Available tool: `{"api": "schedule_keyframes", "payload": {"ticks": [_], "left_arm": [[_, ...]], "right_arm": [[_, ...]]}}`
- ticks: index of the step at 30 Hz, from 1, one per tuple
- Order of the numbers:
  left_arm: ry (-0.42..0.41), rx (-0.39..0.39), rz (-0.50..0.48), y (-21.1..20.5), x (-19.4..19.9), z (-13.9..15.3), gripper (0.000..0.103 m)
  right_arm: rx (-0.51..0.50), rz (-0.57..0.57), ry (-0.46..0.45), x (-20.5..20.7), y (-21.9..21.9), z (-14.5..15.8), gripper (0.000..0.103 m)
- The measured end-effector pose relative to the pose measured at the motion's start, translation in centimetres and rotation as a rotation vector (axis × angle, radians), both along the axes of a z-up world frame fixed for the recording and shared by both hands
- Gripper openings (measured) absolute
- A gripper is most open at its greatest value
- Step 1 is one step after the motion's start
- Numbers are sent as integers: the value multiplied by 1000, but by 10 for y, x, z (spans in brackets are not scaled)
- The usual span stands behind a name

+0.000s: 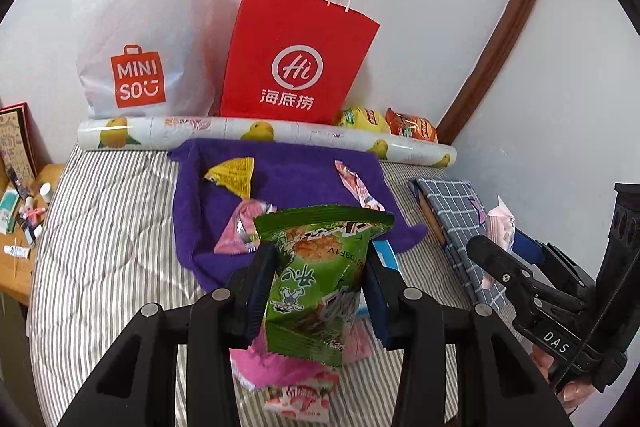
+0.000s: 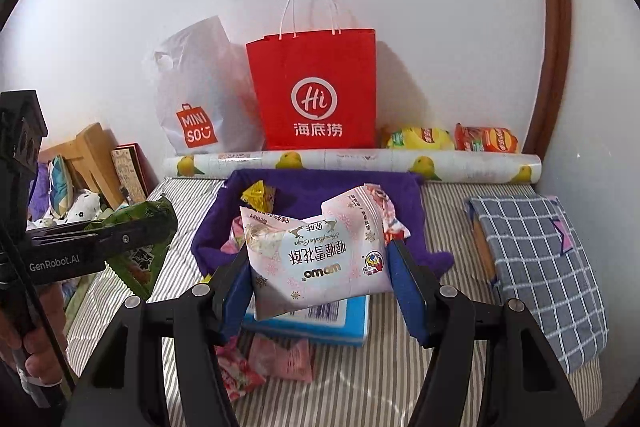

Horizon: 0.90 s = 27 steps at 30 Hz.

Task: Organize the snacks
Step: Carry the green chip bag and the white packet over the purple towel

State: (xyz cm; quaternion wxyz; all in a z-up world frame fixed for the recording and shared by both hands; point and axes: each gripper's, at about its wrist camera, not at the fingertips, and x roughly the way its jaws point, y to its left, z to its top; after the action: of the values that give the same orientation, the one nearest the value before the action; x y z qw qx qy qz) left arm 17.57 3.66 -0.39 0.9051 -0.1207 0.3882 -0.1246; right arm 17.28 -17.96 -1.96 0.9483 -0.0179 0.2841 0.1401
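Note:
My left gripper [image 1: 320,275] is shut on a green snack packet [image 1: 316,279] and holds it above the striped bed, in front of a purple cloth [image 1: 280,183]. My right gripper [image 2: 320,267] is shut on a pale pink snowflake-crisp packet [image 2: 320,259], above a blue box [image 2: 320,323]. On the purple cloth [image 2: 400,195] lie a yellow packet [image 1: 234,177] and pink packets [image 1: 242,227]. More pink packets [image 2: 264,363] lie on the bed below the grippers. The right gripper shows at the right of the left wrist view [image 1: 500,247]; the left gripper shows at the left of the right wrist view [image 2: 132,235].
A red paper bag [image 1: 296,55] and a white MINISO bag [image 1: 144,39] stand against the wall behind a lemon-print roll [image 1: 264,133]. Yellow and orange snack bags [image 2: 452,139] lie at the back right. A blue checked cloth bundle [image 2: 536,259] lies right. A cluttered wooden table [image 1: 24,227] stands left.

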Motion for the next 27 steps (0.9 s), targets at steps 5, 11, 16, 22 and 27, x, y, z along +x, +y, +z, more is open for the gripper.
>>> {"api": "schedule_keyframes", "payload": {"ticks": [5,11,16,22,27], "left_arm": [[3,-5,5,1,21,1,40],[7,-1,19,6,49,0,40],[2,8,34,11,72,0,40],[-1,21,45,14,100,0,40],[8,16,52,15,120,-6,40]], "right_arm": [[-10,13,-9,22,5,4,63],[-36,33,-17,58,15,7,63],[-43,51,-7,89,23,5,63],[-33,63,-2,125,31,8,63],[-22,75,-8,150,38,10,63]]}}
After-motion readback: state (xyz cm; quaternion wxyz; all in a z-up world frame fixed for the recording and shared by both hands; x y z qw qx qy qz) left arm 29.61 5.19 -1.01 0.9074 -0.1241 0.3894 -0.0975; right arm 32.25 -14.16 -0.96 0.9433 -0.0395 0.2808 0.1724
